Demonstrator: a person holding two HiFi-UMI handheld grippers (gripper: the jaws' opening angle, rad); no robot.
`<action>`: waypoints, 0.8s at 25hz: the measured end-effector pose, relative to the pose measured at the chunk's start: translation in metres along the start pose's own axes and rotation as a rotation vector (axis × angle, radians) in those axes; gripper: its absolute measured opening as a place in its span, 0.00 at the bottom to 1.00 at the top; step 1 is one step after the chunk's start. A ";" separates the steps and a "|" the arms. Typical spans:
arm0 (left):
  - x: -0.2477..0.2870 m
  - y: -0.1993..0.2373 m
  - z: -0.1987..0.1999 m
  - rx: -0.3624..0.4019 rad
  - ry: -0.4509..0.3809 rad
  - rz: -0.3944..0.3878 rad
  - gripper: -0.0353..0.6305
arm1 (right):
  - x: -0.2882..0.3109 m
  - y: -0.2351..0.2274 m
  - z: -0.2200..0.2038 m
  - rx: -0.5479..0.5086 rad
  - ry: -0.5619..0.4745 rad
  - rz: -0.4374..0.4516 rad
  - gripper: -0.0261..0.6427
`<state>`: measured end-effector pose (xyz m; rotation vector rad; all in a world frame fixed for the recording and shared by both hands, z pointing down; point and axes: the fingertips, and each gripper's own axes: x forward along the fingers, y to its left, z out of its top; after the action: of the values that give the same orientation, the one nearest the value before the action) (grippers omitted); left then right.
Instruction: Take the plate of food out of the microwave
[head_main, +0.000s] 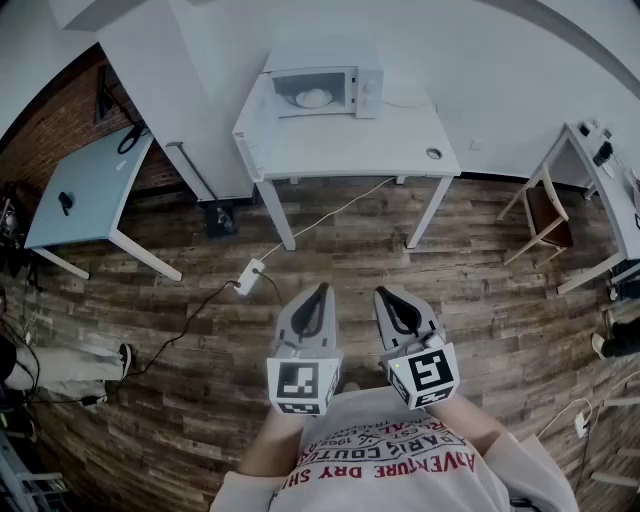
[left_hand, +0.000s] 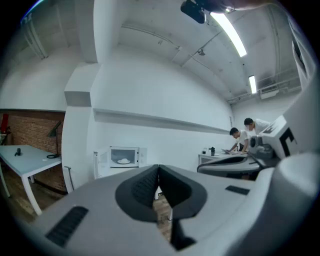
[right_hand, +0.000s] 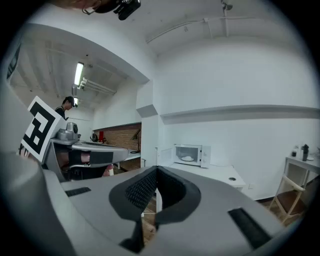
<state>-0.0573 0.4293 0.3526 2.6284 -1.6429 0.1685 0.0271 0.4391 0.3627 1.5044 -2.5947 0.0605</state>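
The white microwave (head_main: 325, 90) stands at the back of a white table (head_main: 350, 150), far ahead of me, with its door swung open to the left. Inside it lies a plate of pale food (head_main: 313, 98). My left gripper (head_main: 322, 288) and right gripper (head_main: 384, 292) are held side by side close to my chest, over the wooden floor, both shut and empty. The left gripper view shows its jaws (left_hand: 158, 166) meeting, with the microwave (left_hand: 125, 156) and plate (left_hand: 123, 161) small beyond them. The right gripper view shows the same: closed jaws (right_hand: 156, 168), microwave (right_hand: 190, 155), plate (right_hand: 187, 158).
A power strip (head_main: 250, 275) and its cables lie on the floor between me and the table. A grey-blue table (head_main: 90, 190) stands at the left, a wooden chair (head_main: 545, 215) at the right. A small round object (head_main: 433, 154) sits on the white table. People (left_hand: 245, 137) stand at a far desk.
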 end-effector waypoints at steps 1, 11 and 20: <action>0.001 0.002 0.001 -0.006 0.000 -0.002 0.06 | 0.002 0.000 0.001 -0.001 0.000 0.001 0.05; 0.004 0.014 -0.001 -0.028 0.002 -0.004 0.06 | 0.010 0.001 0.004 0.014 0.001 -0.022 0.05; 0.008 0.019 -0.004 -0.070 -0.003 -0.009 0.06 | 0.014 0.000 0.003 0.012 0.009 -0.031 0.06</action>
<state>-0.0714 0.4137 0.3567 2.5856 -1.6064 0.1049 0.0205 0.4269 0.3612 1.5439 -2.5680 0.0788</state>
